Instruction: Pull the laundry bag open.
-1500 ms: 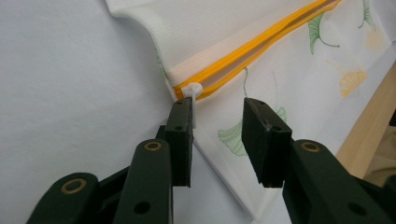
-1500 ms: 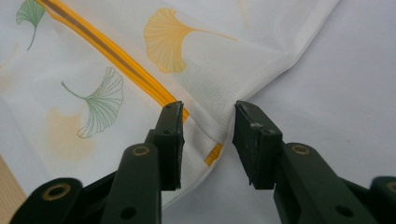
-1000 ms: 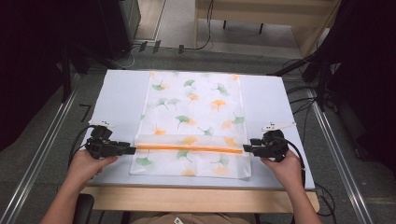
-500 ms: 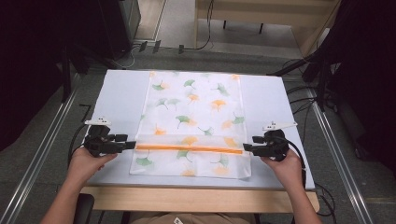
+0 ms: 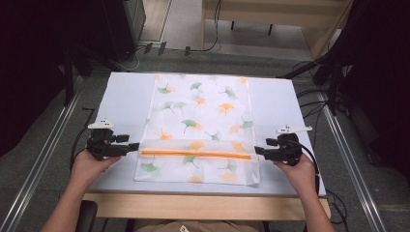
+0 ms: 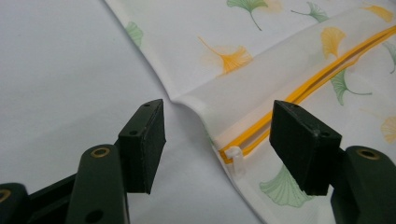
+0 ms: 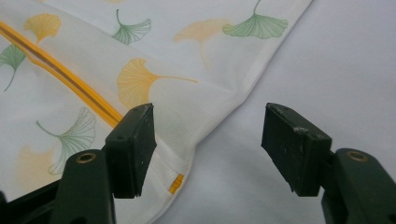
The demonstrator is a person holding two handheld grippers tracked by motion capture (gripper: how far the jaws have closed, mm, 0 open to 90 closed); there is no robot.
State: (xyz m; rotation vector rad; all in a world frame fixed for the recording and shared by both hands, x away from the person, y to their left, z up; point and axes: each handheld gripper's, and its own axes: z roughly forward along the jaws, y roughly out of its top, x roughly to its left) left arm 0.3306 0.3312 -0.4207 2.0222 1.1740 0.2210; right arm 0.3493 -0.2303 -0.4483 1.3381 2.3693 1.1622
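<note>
Pale blue-white, the surface (image 5: 125, 104) sits on a wooden frame over a grey floor (image 5: 43, 145), with metal rails along both sides and dark equipment and cables beyond its far edge. A flat fabric bag (image 5: 200, 125) printed with green and orange ginkgo leaves lies in the middle of the surface, its long side running away from the person. An orange zipper (image 5: 196, 153) crosses it near the close end; it looks shut along its length, and whether anything is inside cannot be told, as the bag lies flat. In the left gripper view a small pale zipper pull (image 6: 237, 158) sits at the zipper's end. In the right gripper view a tiny orange tag (image 7: 176, 183) shows at the bag's edge; any writing on it is too small to read.

The left gripper (image 5: 131, 145) rests at the bag's left edge, level with the zipper; its fingers (image 6: 142, 144) stand wide apart, holding nothing, with the bag's raised corner and the zipper end between them. The right gripper (image 5: 257, 151) is at the bag's right edge; its fingers (image 7: 130, 149) are likewise spread and empty, the bag's edge lying between them. Both forearms are cut off by the bottom of the high view
</note>
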